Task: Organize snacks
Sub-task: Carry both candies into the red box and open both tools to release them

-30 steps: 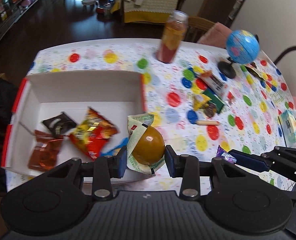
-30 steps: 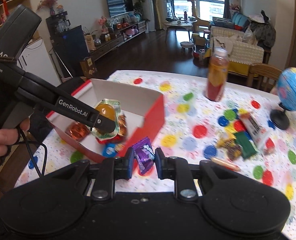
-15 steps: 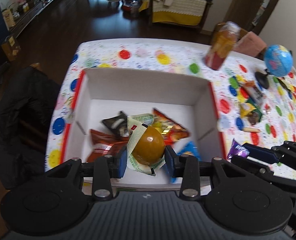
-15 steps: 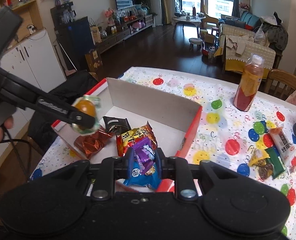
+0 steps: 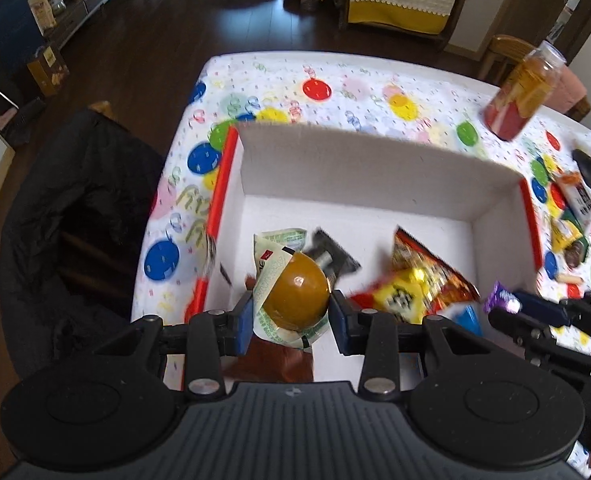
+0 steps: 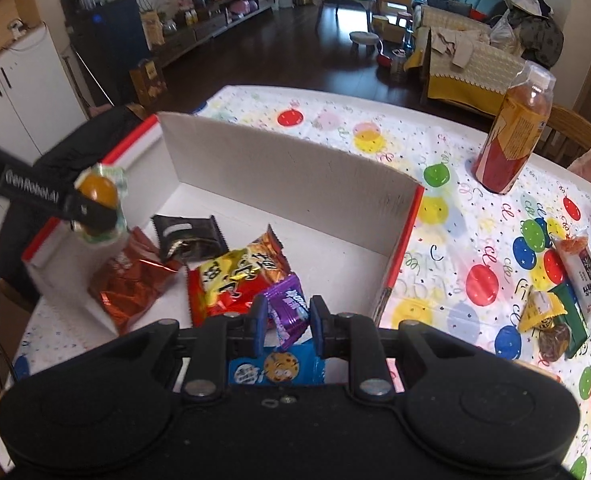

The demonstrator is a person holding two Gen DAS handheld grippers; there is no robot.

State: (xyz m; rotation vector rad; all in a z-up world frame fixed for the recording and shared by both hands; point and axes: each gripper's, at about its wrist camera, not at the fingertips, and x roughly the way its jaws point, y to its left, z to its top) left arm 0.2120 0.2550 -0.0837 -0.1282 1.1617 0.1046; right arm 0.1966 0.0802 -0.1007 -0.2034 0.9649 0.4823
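**Both snacks poised over the box**

The left gripper (image 5: 290, 311) fingers clamp the jelly cup (image 5: 295, 299) above the box (image 5: 359, 168) floor's left part. The right gripper (image 6: 285, 322) fingers pinch the purple wrapper (image 6: 289, 310) above the near-right part. Each drop spot lies straight below.

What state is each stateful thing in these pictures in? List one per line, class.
left gripper: shut on the jelly cup, above the box
right gripper: shut on the purple candy
box: open, holding snack packets
bottle: capped, upright
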